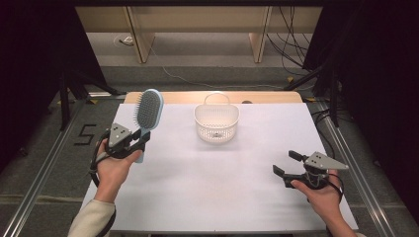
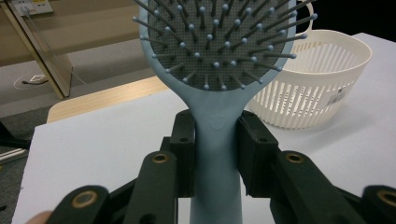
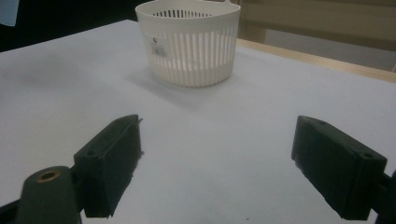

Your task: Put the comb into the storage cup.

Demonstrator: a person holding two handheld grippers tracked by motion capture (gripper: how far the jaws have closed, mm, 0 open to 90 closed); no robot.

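A light blue hairbrush (image 1: 148, 109) with grey bristles stands upright above the table's left side, and my left gripper (image 1: 140, 139) is shut on its handle. In the left gripper view the brush handle (image 2: 215, 154) is pinched between both black jaws, the bristled head (image 2: 219, 39) facing the camera. A white slotted basket (image 1: 216, 121) with a loop handle sits on the white table at the middle back; it also appears in the left gripper view (image 2: 317, 84) and the right gripper view (image 3: 189, 42). My right gripper (image 1: 287, 162) hovers at the front right, open, with nothing between its jaws.
The white table cover (image 1: 222, 187) spans the work area, with a wooden strip (image 1: 267, 97) along its far edge. Beyond stand wooden furniture legs (image 1: 141, 39) and loose cables (image 1: 291, 44) on the floor. Metal rails flank the table on both sides.
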